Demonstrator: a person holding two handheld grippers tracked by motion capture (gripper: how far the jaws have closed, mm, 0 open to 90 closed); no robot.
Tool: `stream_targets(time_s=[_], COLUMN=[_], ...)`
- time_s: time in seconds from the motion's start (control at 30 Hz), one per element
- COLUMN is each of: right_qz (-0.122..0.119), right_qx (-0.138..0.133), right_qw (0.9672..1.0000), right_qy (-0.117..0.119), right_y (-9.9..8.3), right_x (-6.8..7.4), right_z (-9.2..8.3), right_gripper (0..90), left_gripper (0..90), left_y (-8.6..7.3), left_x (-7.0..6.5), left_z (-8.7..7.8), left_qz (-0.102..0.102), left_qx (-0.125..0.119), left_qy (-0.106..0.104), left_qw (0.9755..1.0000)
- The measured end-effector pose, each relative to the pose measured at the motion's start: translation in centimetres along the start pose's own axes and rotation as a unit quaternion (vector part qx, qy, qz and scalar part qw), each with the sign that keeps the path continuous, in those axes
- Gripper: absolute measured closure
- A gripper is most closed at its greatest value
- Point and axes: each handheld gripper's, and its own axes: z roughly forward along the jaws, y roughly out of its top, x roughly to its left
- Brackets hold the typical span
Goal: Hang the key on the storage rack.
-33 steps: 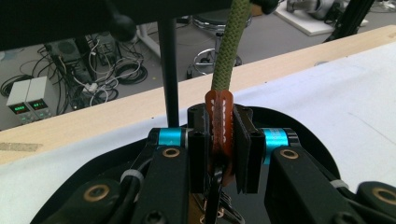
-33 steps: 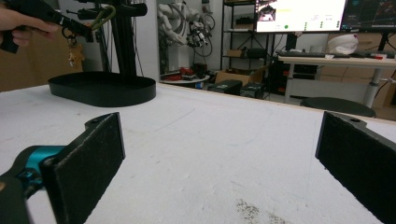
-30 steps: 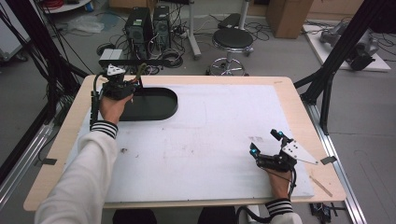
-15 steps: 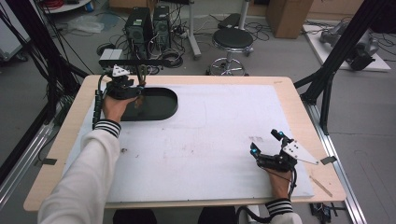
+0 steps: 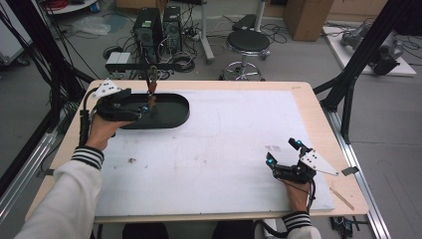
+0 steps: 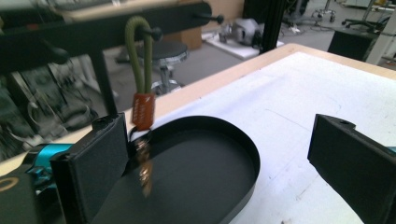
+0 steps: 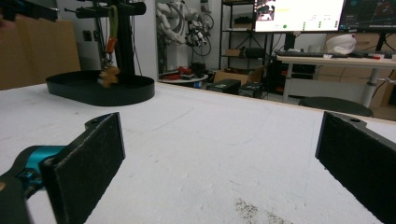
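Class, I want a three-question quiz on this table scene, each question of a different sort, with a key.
1. True or false: the left gripper has its fingers clamped on the olive-green cord loop with an orange tag.
2. What does that loop hang from?
3. The black oval tray lies: A) by the right gripper, B) by the left gripper, C) at the table's centre.

Key: 1. False, the fingers stand apart after just opening. 2. A peg on the black rack. 3. B.

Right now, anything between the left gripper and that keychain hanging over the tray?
Nothing visible. The left gripper has just been opening, and its jaws stand wide apart. The keychain, an olive loop with an orange tag, hangs from a rack peg beside one jaw, above the black tray.
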Motion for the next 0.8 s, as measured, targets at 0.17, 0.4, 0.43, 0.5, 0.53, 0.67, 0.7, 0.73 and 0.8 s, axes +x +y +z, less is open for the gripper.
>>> stream_targets(time_s=[0.17, 0.4, 0.43, 0.5, 0.53, 0.67, 0.7, 0.73, 0.8], right_qz=[0.000, 0.000, 0.000, 0.001, 0.001, 0.004, 0.004, 0.001, -0.004], right_qx=[0.001, -0.001, -0.001, -0.001, -0.003, -0.004, -0.004, -0.005, -0.005], right_qw=[1.0000, 1.0000, 1.0000, 1.0000, 1.0000, 1.0000, 1.0000, 1.0000, 1.0000], right_qy=[0.000, 0.003, 0.003, 0.003, 0.001, 0.001, 0.001, 0.001, 0.000], right_y=[0.0, 0.0, 0.0, 0.0, 0.0, 0.0, 0.0, 0.0, 0.0], right_x=[0.0, 0.0, 0.0, 0.0, 0.1, 0.0, 0.1, 0.1, 0.1], right_z=[0.0, 0.0, 0.0, -0.1, -0.1, -0.2, -0.2, -0.1, -0.1], right_gripper=[0.3, 0.3, 0.3, 0.3, 0.3, 0.3, 0.3, 0.3, 0.3], left_gripper=[5.8, 1.7, 1.7, 1.6, 1.7, 1.6, 1.6, 1.6, 1.6], left_y=[-1.5, -4.4, -4.7, -5.5, -5.8, -7.8, -8.3, -8.9, -9.8], left_x=[-0.9, -2.8, -3.1, -3.7, -3.9, -4.8, -5.0, -5.1, -5.3], left_z=[-3.1, -6.7, -7.0, -7.7, -7.9, -8.9, -9.1, -9.2, -9.5], left_qz=[0.009, 0.013, 0.016, 0.010, 0.010, 0.011, 0.005, 0.003, 0.000], left_qx=[-0.026, -0.063, -0.063, -0.078, -0.082, -0.101, -0.104, -0.103, -0.104], left_qy=[-0.021, -0.027, -0.026, -0.028, -0.030, -0.024, -0.024, -0.022, -0.015], left_qw=[0.9994, 0.9975, 0.9975, 0.9965, 0.9961, 0.9945, 0.9942, 0.9944, 0.9945])
